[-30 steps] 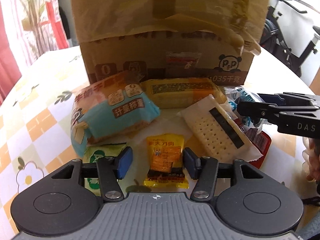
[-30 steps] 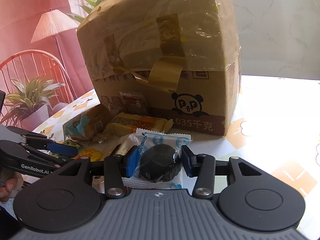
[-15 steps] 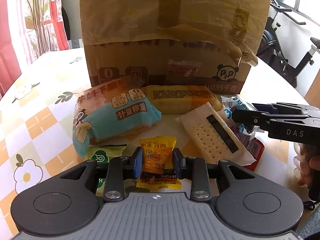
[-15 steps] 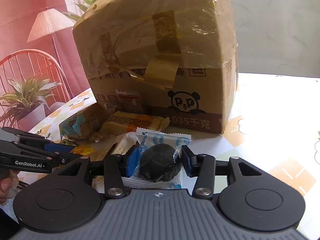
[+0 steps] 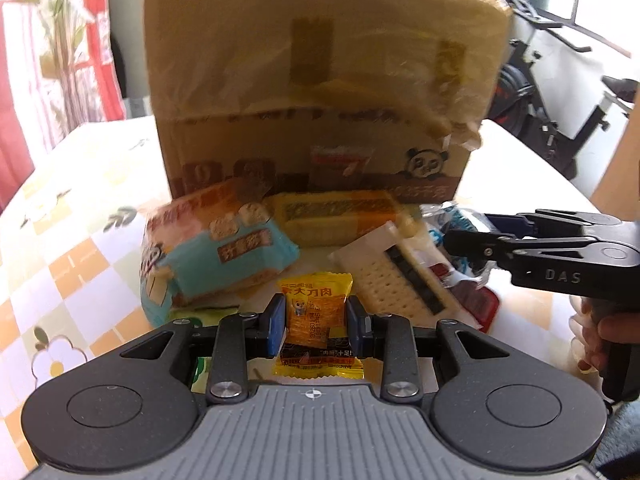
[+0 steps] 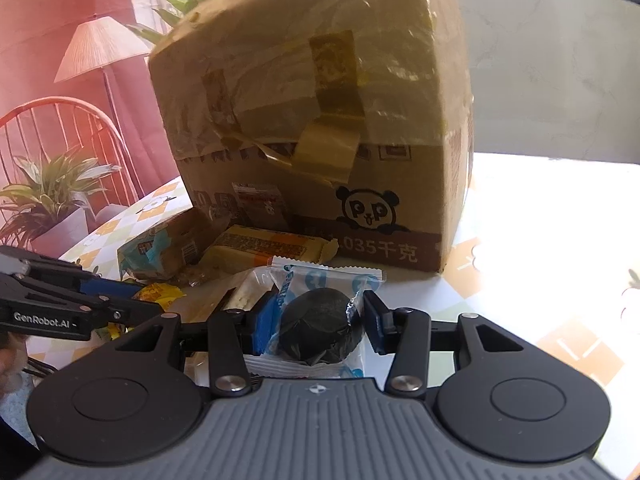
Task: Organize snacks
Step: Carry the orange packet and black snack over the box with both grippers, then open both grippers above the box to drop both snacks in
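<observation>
Left gripper clamps a yellow sachet; only the right view shows right gripper clasping a dark cookie pack.

Left gripper jaws closed in from wide apart onto the yellow snack packet, now pinched at both sides. Packet lifted off the worktop, higher against the snack pile than a second ago. Left-wrist view raised slightly, cardboard box looming larger.
</observation>
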A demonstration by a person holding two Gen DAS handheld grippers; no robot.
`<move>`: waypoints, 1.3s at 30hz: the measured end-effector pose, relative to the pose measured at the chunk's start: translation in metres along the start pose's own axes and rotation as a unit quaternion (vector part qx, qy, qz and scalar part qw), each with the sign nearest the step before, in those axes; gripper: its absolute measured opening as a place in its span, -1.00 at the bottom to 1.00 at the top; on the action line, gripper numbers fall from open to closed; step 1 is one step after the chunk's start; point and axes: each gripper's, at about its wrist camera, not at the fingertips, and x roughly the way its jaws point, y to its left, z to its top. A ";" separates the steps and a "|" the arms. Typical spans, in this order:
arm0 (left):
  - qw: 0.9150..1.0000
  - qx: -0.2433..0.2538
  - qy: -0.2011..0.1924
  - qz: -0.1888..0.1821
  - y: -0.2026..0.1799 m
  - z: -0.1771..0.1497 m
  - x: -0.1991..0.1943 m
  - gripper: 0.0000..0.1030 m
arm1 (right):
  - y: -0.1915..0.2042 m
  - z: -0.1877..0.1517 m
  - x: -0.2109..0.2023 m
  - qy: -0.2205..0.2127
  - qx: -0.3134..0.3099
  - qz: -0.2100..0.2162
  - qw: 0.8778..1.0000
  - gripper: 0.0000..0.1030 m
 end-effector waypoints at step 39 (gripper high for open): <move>0.979 0.034 -0.199 0.018 0.010 0.204 -0.036 0.06 | 0.007 0.191 0.007 -0.105 -0.063 -0.086 0.989 0.08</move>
